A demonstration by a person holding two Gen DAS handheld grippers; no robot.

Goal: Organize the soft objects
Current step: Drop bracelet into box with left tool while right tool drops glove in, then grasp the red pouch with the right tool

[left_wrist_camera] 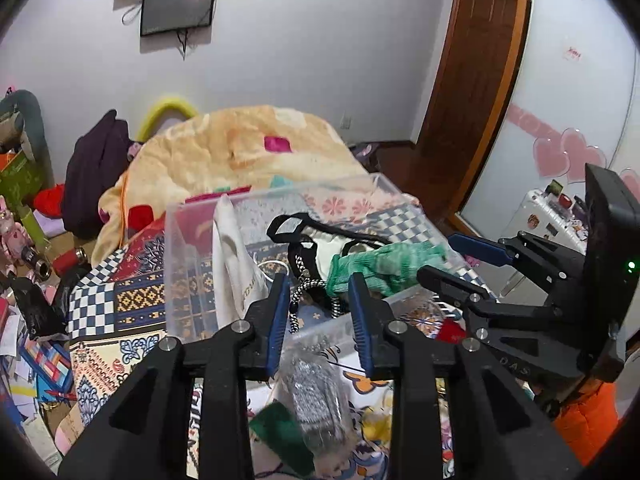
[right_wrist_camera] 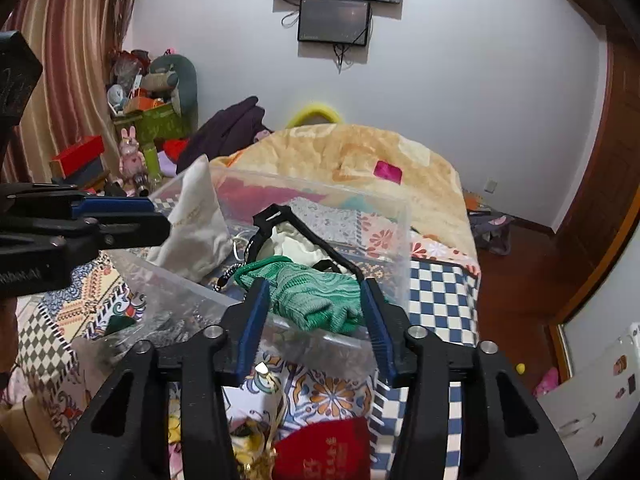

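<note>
Hovering over a patterned bed [left_wrist_camera: 120, 304], both hand-held grippers face a clear bin [left_wrist_camera: 176, 248] at frame centre.

Left hand-held gripper [left_wrist_camera: 320, 300]: fingers apart, nothing between them. It hangs at the bin's near wall, lower centre of the left view. Below it, outside the bin, lie a silvery pouch [left_wrist_camera: 316, 396] and a dark green item [left_wrist_camera: 280, 432], both blurred.

Right hand-held gripper [right_wrist_camera: 316, 308]: fingers apart, framing a green knit cloth [right_wrist_camera: 316, 292] in the right view. Whether the pads touch the cloth cannot be told. In the left view the same gripper enters from the right edge, its fingers spread beside the cloth [left_wrist_camera: 380, 264], tips near it.

Bin contents: green cloth at the near right corner, draped at the near wall; white bag with black straps [right_wrist_camera: 296, 244] behind it; black-and-white cord [left_wrist_camera: 308, 292] at centre; cream pouch [right_wrist_camera: 192, 224] leaning on the left wall, upright and tilted.

Outside the bin, lower centre of the right view: red pouch [right_wrist_camera: 324, 448] and gold trinkets [right_wrist_camera: 256, 456] on the bed.

Upper half of both views: yellow blanket [right_wrist_camera: 360, 156] heaped behind the bin, white wall with two dark screens [right_wrist_camera: 336, 20], wooden door [left_wrist_camera: 472, 80] at right.
</note>
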